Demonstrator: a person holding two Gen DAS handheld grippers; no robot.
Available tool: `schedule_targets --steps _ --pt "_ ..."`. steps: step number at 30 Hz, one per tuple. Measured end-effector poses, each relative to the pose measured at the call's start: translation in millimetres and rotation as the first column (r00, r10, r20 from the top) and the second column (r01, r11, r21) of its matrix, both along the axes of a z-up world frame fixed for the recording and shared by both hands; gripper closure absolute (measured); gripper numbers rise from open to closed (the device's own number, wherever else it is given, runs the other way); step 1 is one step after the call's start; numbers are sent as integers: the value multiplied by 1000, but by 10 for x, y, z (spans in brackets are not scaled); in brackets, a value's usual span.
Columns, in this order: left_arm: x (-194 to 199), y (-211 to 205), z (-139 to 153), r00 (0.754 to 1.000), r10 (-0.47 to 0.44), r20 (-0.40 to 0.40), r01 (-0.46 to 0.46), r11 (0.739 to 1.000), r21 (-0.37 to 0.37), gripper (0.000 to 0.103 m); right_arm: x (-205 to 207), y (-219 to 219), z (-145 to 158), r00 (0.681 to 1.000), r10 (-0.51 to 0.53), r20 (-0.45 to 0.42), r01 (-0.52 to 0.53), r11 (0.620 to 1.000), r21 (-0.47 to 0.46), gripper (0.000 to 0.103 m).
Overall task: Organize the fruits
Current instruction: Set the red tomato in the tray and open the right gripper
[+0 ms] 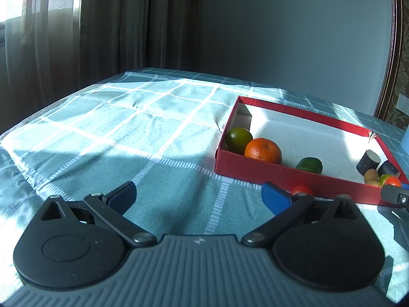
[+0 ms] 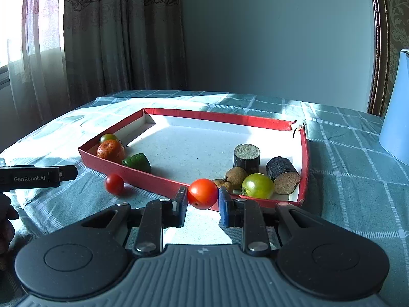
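Note:
My right gripper (image 2: 202,197) is shut on a red cherry tomato (image 2: 202,193), held just in front of the near wall of the red box (image 2: 255,121). A second red tomato (image 2: 114,184) lies on the cloth outside the box, and it also shows behind my left gripper's right finger as a tomato (image 1: 301,190). My left gripper (image 1: 200,195) stands wide open over the cloth with nothing between its fingers. In the box lie an orange (image 2: 110,151), a green tomato (image 2: 108,137), a green chunk (image 2: 136,163), two dark cylinders (image 2: 246,158), brown longans (image 2: 236,176) and a yellow-green tomato (image 2: 257,185).
A teal checked cloth (image 1: 127,128) covers the table. A pale blue jug (image 2: 396,102) stands at the far right beside the box. Curtains hang behind the table's left edge, a plain wall behind the rest. The box (image 1: 294,176) has bare white floor in its middle.

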State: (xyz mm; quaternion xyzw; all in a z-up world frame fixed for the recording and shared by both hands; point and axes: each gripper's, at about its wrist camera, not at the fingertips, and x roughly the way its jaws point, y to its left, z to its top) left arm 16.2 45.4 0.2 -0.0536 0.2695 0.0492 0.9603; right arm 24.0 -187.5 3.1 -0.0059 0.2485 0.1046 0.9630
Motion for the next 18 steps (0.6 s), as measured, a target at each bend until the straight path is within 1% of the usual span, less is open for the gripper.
schedule_targets --steps 1,6,9,15,18 --pt "0 -2 1 1000 0 0 0 1000 0 0 12 10 27 1000 -1 10 1 1000 -4 79" --pt "2 -3 0 1000 -1 0 1 1000 0 0 96 -61 175 998 -31 56 30 1000 9 79" --pt "3 -5 0 1000 -2 1 2 1000 0 0 184 -235 235 995 -80 68 78 996 31 79" --pt "10 -7 -2 1000 -7 1 7 1000 -1 0 404 -519 216 991 -135 27 132 989 69 79" --pt "10 -13 -1 1000 -9 2 9 1000 0 0 493 -542 151 990 -142 12 141 988 60 78"
